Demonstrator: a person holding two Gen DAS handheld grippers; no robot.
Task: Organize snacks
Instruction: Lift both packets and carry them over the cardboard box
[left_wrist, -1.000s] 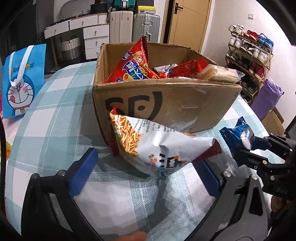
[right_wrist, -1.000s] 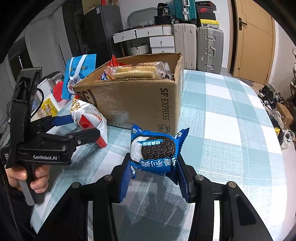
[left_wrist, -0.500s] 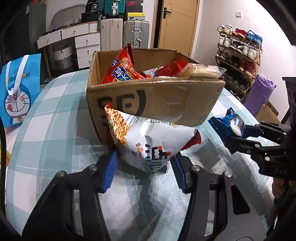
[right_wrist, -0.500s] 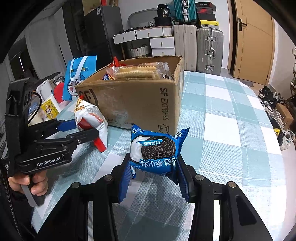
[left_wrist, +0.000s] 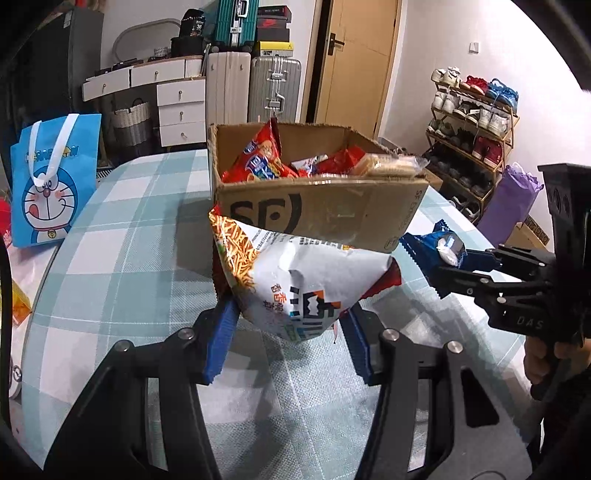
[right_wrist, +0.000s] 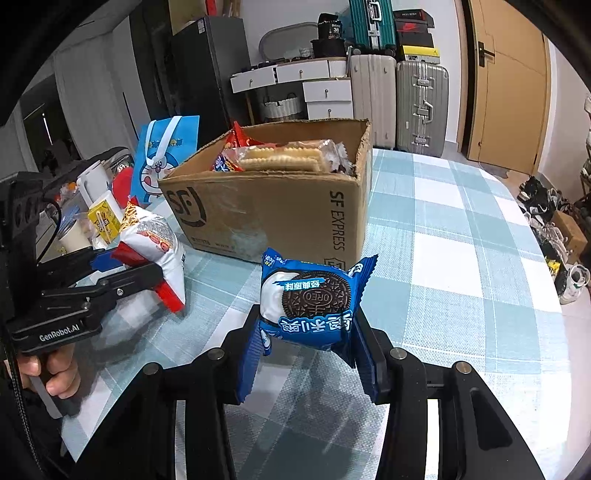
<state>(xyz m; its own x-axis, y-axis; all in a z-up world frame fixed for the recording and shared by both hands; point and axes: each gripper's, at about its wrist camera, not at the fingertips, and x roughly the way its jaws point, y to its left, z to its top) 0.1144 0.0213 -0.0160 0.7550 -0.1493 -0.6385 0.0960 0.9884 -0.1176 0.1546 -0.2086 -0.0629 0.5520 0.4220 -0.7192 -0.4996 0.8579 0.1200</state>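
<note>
My left gripper (left_wrist: 290, 334) is shut on a white snack bag (left_wrist: 295, 280) printed with fried sticks, held off the checked tablecloth in front of the cardboard box (left_wrist: 317, 218). The right wrist view shows the same bag (right_wrist: 155, 240) in the left gripper (right_wrist: 147, 273) at the left. My right gripper (right_wrist: 306, 350) is shut on a blue Oreo packet (right_wrist: 310, 299), lifted just before the box (right_wrist: 273, 218). The left wrist view has that Oreo packet (left_wrist: 432, 247) and the right gripper (left_wrist: 454, 266) at the right. The box holds red bags (left_wrist: 258, 158) and a cracker pack (right_wrist: 280, 158).
A blue cartoon gift bag (left_wrist: 51, 177) stands at the table's left. Small cartons and cups (right_wrist: 99, 218) crowd the left edge. Suitcases (right_wrist: 399, 99), drawers and a shoe rack (left_wrist: 469, 129) stand beyond the round table (right_wrist: 461, 258). A hand (right_wrist: 51, 373) grips the left tool.
My left gripper closed from wide open onto the white snack bag and lifted it off the table toward the box. The right gripper and the Oreo packet stayed still.
</note>
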